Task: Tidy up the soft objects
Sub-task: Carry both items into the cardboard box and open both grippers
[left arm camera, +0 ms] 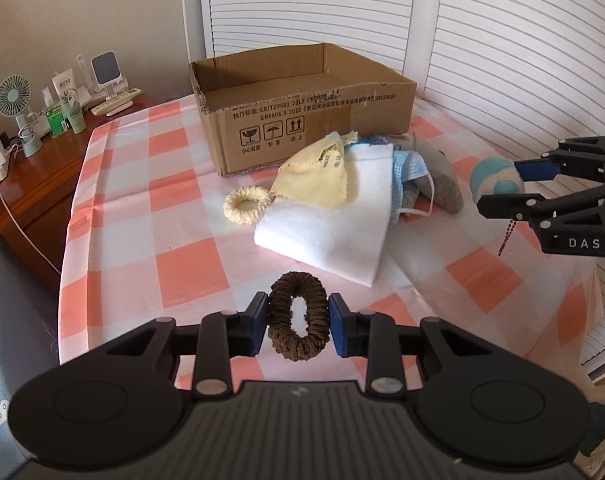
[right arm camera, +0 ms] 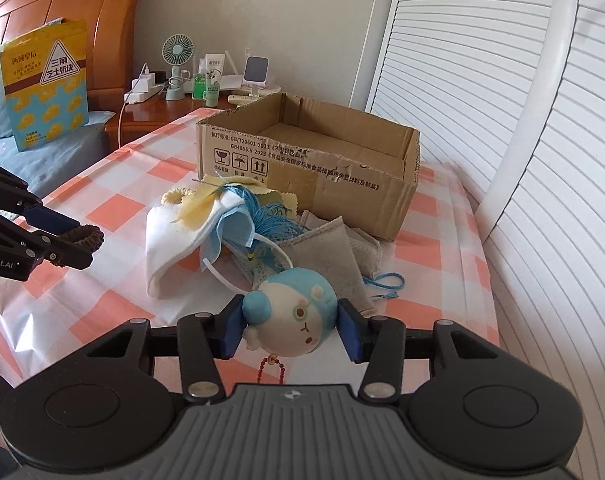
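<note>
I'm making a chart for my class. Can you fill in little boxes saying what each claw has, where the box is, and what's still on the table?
left gripper: shut on round brown knitted hair scrunchie
right gripper: shut on blue-and-cream plush doll head
open brown cardboard box: behind the pile, looks empty
still on checked tablecloth: cream scrunchie, white folded cloth, yellow cloth, blue face mask, grey pouch

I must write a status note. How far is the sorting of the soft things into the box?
Done: nothing; the cardboard box looks empty. In hand: the left gripper holds the brown hair tie, the right gripper the blue plush toy. Left: the cream hair tie, white cloth, yellow cloth, face mask, grey pouch.
</note>
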### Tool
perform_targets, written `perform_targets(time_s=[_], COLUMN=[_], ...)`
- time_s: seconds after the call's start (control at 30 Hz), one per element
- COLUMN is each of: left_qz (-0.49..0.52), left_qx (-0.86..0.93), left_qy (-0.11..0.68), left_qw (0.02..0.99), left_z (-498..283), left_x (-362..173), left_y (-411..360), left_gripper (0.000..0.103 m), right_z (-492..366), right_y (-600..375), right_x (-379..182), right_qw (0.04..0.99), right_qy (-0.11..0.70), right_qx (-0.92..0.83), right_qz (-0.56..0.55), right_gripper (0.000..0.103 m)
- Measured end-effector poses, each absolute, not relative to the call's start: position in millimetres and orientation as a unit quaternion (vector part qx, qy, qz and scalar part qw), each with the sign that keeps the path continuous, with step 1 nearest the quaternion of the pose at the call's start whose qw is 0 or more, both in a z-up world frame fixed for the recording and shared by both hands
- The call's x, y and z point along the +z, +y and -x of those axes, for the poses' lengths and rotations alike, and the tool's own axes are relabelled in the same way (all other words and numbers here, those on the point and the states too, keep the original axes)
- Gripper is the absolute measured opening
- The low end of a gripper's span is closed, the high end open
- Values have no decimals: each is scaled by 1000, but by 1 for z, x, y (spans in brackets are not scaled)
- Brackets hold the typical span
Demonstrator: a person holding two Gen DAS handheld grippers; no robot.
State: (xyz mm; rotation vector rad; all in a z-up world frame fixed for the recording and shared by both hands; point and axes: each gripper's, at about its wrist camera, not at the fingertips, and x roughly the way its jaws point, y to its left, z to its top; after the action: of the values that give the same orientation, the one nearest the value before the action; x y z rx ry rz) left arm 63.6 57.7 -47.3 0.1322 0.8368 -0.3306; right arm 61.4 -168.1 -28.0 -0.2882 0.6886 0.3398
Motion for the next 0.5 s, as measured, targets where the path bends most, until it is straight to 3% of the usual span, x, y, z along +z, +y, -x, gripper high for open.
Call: perform_targets(time_s=[0.5], left_qz=[-101], left_qx=[-195], left_qy=[329], left_qw=[918], left_z=[-153], left_x=[38], left_y=[36], left_gripper=[31], right_z=[-93], right_y=[-192], right_x=[12], right_qw=[934], right_qy=[294], right_qx=[162], right_qz=[119], right_gripper=[53])
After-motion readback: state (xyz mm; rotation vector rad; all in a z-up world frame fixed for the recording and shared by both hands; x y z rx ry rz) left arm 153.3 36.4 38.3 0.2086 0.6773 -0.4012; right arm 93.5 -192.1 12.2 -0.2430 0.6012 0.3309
